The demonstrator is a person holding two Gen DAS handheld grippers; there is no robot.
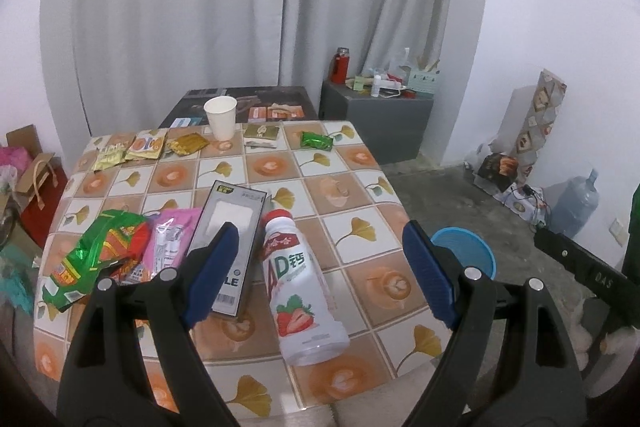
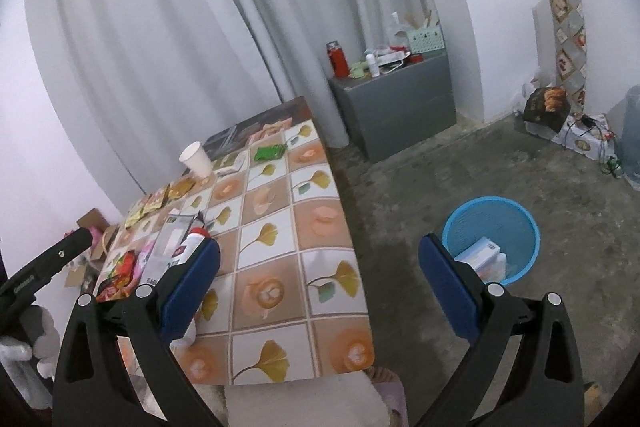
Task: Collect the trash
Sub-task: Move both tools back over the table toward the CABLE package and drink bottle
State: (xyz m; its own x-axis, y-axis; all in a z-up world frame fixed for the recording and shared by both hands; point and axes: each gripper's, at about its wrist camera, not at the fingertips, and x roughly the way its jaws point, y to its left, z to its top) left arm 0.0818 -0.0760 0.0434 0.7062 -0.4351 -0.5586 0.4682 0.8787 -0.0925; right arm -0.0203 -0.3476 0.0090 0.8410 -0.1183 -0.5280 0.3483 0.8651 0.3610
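Blue bin (image 2: 516,227) holds a white box (image 2: 482,253).

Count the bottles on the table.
1. A strawberry drink bottle lies on its side near the table's front edge, between the open left gripper's fingers, beside a grey box. Wrappers at the left may hide more.

Dim flat light, soft focus, fisheye-warped edges.
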